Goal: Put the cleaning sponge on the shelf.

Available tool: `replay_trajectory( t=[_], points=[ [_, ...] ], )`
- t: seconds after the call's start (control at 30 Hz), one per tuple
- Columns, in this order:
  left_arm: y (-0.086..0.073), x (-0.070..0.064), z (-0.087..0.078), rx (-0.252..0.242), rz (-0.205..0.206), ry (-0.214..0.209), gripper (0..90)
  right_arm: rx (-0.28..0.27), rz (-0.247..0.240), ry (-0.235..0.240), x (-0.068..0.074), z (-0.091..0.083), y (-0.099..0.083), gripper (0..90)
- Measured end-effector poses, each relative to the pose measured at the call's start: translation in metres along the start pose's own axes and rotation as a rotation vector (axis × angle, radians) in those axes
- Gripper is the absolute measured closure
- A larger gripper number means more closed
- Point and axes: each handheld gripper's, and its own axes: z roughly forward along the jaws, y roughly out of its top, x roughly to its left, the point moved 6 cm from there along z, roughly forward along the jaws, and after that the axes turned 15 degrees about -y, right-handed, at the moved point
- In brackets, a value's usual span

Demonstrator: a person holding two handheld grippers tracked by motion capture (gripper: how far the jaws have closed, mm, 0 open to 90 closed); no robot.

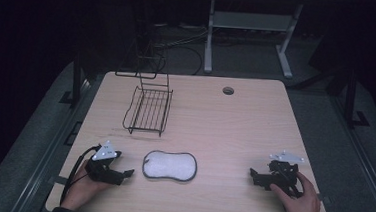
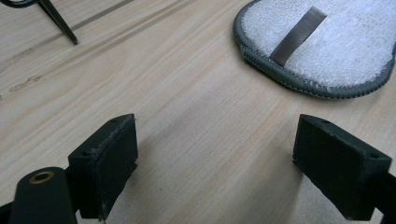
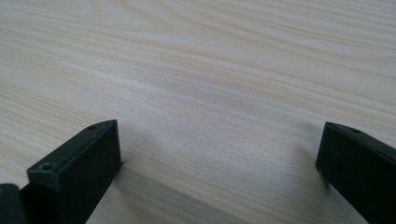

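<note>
The white pad (image 1: 170, 165) with its grey rim lies flat on the counter (image 1: 235, 124) near the front edge, between the two hands and in front of the black wire rack (image 1: 148, 110). The left claw (image 1: 123, 174) rests just beside the pad's left end, jaws spread with nothing between them, the pad's grey strap (image 2: 297, 36) ahead of it. The right claw (image 1: 255, 176) sits well apart to the pad's right, jaws likewise spread over bare wood

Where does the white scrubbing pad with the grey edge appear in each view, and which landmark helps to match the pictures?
High view: the white pad lies near the front edge, between the left claw and the right claw.
Left gripper view: the pad is at the upper right, with a grey strap across it.
Right gripper view: pale wood lies ahead of the jaws.
Shared landmark: the wooden table.
</note>
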Motion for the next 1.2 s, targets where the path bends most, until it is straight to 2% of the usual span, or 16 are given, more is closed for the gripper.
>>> replay_trajectory(
  t=[0.17,0.3,0.43,0.5,0.53,0.63,0.67,0.73,0.77,0.8,0.87,0.9,1.07,1.2],
  points=[
    [0.002,-0.001,-0.002,0.013,-0.016,-0.012,13.9,0.000,0.000,0.000,0.000,0.000,0.000,0.0],
    [0.011,-0.003,-0.004,-0.003,-0.010,-0.015,14.2,0.000,0.000,0.000,0.000,0.000,0.000,0.0],
    [0.021,-0.005,-0.005,-0.037,-0.019,-0.045,20.3,0.000,0.000,0.000,0.000,0.000,0.000,0.0],
    [0.026,-0.006,-0.005,-0.033,-0.013,-0.054,26.8,0.000,0.000,0.000,0.000,0.000,0.000,0.0],
    [0.029,-0.007,-0.006,-0.034,-0.008,-0.057,26.8,0.000,0.000,0.000,0.000,0.000,0.000,0.0],
    [0.035,-0.009,-0.006,-0.049,-0.007,-0.072,39.7,0.000,0.000,0.000,0.000,0.000,0.000,0.0],
    [0.039,-0.010,-0.005,-0.042,-0.001,-0.086,47.1,0.000,0.000,0.000,0.000,0.000,0.000,0.0],
    [0.041,-0.011,-0.004,-0.042,0.000,-0.092,54.0,0.000,0.000,0.000,0.000,0.000,0.000,0.0],
    [0.044,-0.012,-0.003,-0.039,0.000,-0.098,54.0,0.000,0.000,0.000,0.000,0.000,0.000,0.0],
    [0.048,-0.014,-0.001,-0.039,0.005,-0.110,62.5,0.000,0.000,0.000,0.000,0.000,0.000,0.0],
    [0.050,-0.014,-0.001,-0.035,0.010,-0.116,69.3,0.000,0.000,0.000,0.000,0.000,0.000,0.0],
    [0.052,-0.015,-0.001,-0.029,0.014,-0.119,69.3,0.000,0.000,0.000,0.000,0.000,0.000,0.0],
    [0.059,-0.020,-0.001,-0.030,0.018,-0.148,89.5,0.000,0.000,0.000,0.000,0.000,0.000,0.0],
    [0.063,-0.021,0.002,-0.026,0.015,-0.159,89.8,0.000,0.000,0.000,0.000,0.000,0.000,0.0]
  ],
)
